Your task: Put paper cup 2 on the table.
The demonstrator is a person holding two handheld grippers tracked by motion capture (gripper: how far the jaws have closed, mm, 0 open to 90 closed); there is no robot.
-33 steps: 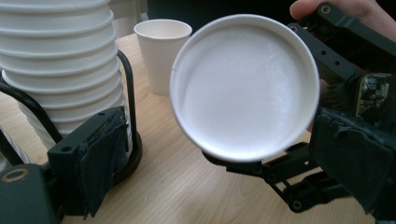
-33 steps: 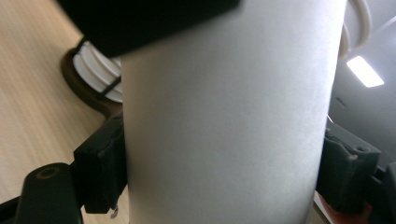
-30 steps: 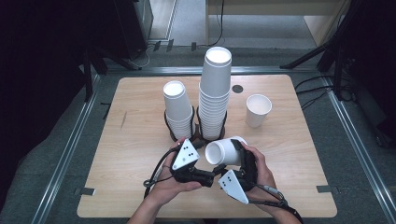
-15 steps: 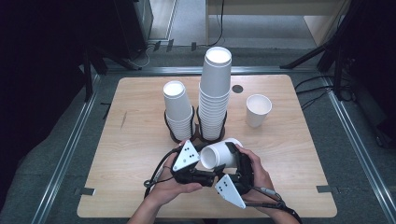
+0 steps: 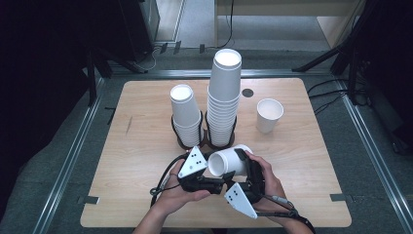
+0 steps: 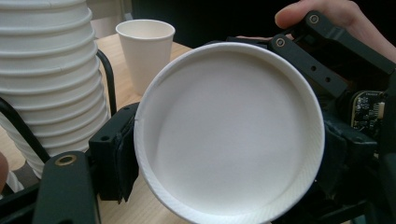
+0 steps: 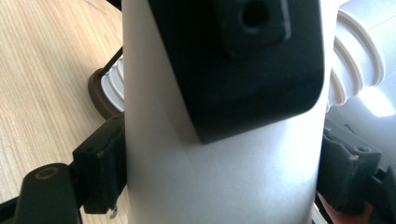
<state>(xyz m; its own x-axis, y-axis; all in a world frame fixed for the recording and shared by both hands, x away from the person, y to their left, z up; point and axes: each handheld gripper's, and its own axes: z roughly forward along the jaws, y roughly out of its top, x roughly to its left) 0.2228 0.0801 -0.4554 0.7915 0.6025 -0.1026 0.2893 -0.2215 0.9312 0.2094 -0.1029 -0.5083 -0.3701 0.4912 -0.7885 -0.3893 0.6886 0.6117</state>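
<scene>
Worktop [image 5: 146, 122] first: pale wood, two black holders mid-board. Tall cup stack [image 5: 224, 97] in the right holder, shorter stack [image 5: 185, 114] just beside it on the left, both bottom-up. One single cup [image 5: 269, 114] stands upright and apart, off to the right.

The work in hand: a paper cup [image 5: 228, 161] held on its side above the near edge of the worktop, just in front of the stacks. Its long axis runs level, left to right, with the flat bottom toward my left gripper [image 5: 207, 178].

My right gripper [image 5: 246, 170] clamps the cup across its body; fingers narrow, pressed on the wall. My left gripper's fingers have just been closing, and they now sit against the bottom rim on either side, so both grips hold the same cup. Left is on the bottom end, right further along toward the mouth.

Left gripper view: looks straight onto the recessed bottom disc [image 6: 231, 135], its fingers [image 6: 114, 158] hugging the rim; the other gripper's linkage behind.

Right gripper view: the cup wall [image 7: 219, 177] close up, and the left gripper's finger [image 7: 243, 65] lying over it.

Judgement: the coming pull runs along that level axis.
</scene>
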